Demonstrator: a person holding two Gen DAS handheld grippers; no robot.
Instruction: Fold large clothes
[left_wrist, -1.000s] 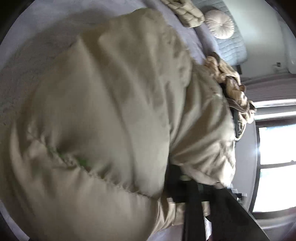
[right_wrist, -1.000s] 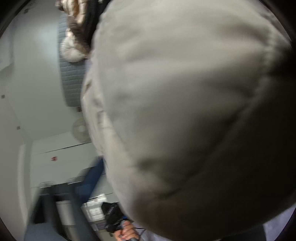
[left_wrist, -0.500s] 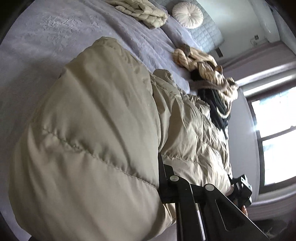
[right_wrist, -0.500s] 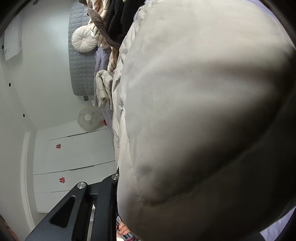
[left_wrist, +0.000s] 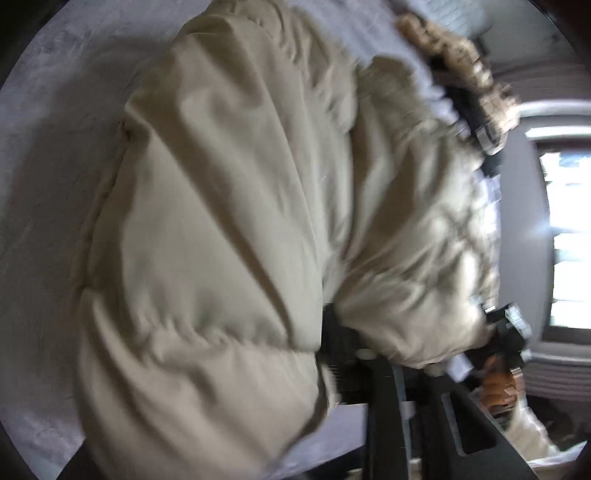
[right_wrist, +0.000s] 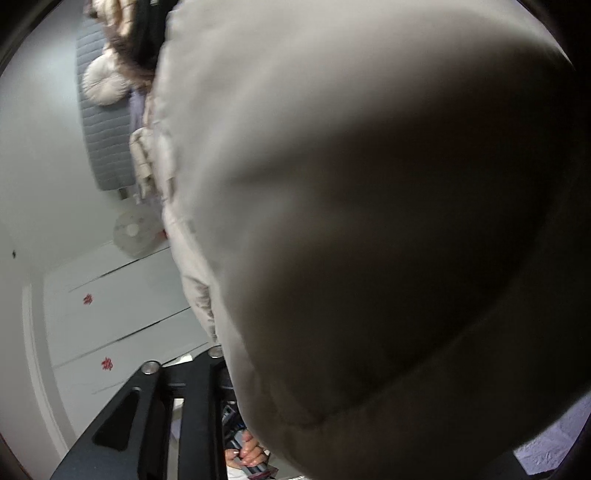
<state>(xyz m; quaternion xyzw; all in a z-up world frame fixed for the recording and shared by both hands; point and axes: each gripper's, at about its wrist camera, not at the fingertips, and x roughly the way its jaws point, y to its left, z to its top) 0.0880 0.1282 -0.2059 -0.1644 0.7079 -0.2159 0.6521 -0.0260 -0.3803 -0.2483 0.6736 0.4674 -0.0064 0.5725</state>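
A large beige puffer jacket (left_wrist: 229, 229) fills the left wrist view, held up over the lavender bed (left_wrist: 48, 122). My left gripper (left_wrist: 354, 343) is shut on its padded edge; the fingertips are buried in the fabric. In the right wrist view the same jacket (right_wrist: 369, 206) covers most of the frame, very close to the lens. My right gripper (right_wrist: 221, 354) is shut on the jacket; only its black finger arms show at the bottom left. The other gripper and a hand (left_wrist: 498, 373) show at the jacket's far corner.
A pile of tan and black clothes (left_wrist: 465, 74) lies on the bed beyond the jacket. A bright window (left_wrist: 565, 236) is at the right. A round cushion (right_wrist: 103, 85), grey headboard (right_wrist: 103, 147), fan (right_wrist: 133, 229) and white wardrobe doors (right_wrist: 118, 306) show in the right view.
The jacket has swung and bunched between the grippers, and both cameras have shifted, with motion blur now. Both grippers keep their hold on the jacket.
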